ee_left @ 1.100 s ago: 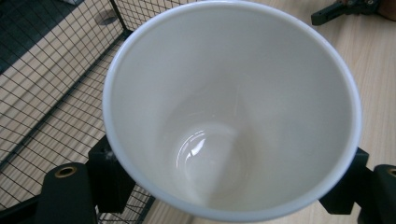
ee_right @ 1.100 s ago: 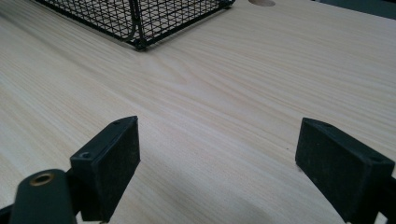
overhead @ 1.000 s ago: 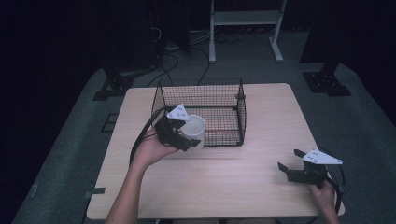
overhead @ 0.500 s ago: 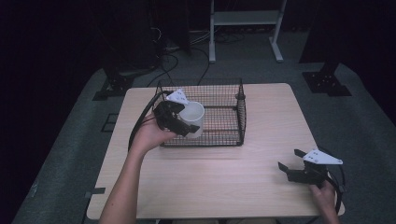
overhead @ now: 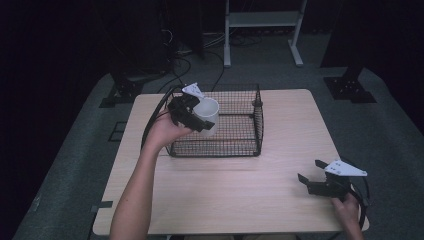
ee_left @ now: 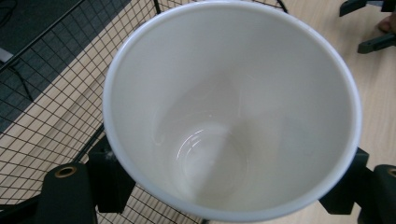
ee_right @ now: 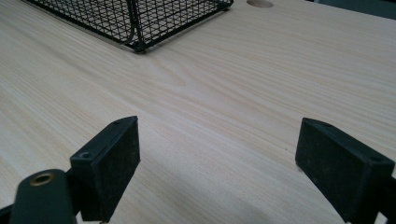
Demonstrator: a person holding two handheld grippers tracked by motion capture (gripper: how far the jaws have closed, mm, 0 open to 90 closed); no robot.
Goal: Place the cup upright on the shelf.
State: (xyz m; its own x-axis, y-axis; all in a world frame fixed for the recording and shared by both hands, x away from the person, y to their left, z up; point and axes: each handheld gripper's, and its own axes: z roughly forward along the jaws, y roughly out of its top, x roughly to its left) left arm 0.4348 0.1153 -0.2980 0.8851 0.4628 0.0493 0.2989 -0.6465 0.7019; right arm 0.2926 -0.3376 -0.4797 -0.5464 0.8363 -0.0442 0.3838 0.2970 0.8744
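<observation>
A: Left gripper (overhead: pixel 196 116) is up over the near-left corner of the black wire-mesh basket (overhead: pixel 235 140), jaws clamped on either side of a plain white ceramic cup (overhead: pixel 207 116).

B: Cup's off the table?

A: Yep, held in the air above the basket's left end, mouth tilted up and twd the camera. In the left gripper view you look straight down into the cup (ee_left: pixel 232 109) (glossy inside, nothing in it), with basket mesh (ee_left: pixel 46 107) below and to the left.

B: And the other side?

A: Right gripper (overhead: pixel 314 181) sits low at the near-right corner of the light wooden table (overhead: pixel 240 195), well apart from the basket, held by the person's right hand (overhead: pixel 347 210). Jaws spread wide, nothing btwn them. Right gripper view: bare wood grain (ee_right: pixel 219 93) between the two black pads, basket corner (ee_right: pixel 135 23) at top left.
</observation>
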